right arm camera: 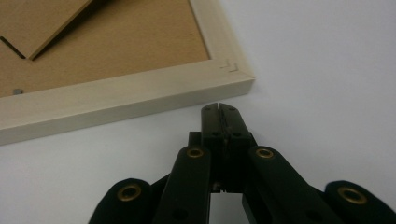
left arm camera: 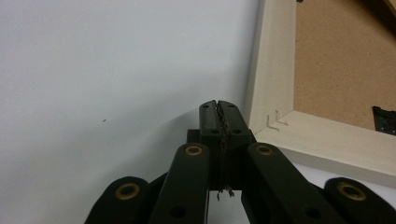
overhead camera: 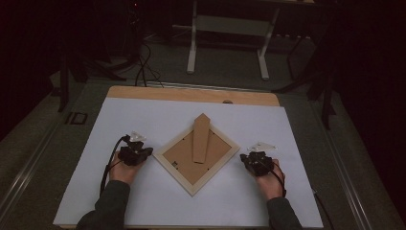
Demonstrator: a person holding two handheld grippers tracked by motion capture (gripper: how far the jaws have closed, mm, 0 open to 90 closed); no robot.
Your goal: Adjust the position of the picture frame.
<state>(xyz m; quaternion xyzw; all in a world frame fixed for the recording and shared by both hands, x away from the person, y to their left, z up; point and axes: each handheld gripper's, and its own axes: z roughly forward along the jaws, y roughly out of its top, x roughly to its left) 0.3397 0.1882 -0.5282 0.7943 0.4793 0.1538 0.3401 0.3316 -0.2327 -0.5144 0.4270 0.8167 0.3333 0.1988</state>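
Observation:
A pale wooden picture frame (overhead camera: pixel 197 153) lies face down on the white table, turned like a diamond, its brown backing board and cardboard stand (overhead camera: pixel 201 136) facing up. My left gripper (overhead camera: pixel 143 154) rests at the frame's left corner, jaws shut with nothing between them. In the left gripper view the shut tips (left arm camera: pixel 219 108) sit just beside the frame's corner (left arm camera: pixel 273 119). My right gripper (overhead camera: pixel 245 158) rests at the frame's right corner, also shut and empty. In the right gripper view its tips (right arm camera: pixel 219 109) stand just short of the frame's edge (right arm camera: pixel 140 95).
The white sheet (overhead camera: pixel 143 120) covers a wooden tabletop (overhead camera: pixel 191 94) whose far strip shows. Beyond it stand a white table's legs (overhead camera: pixel 191 52) and cables (overhead camera: pixel 142 67) on the dark floor. A small black clip (left arm camera: pixel 385 120) sits on the frame's backing.

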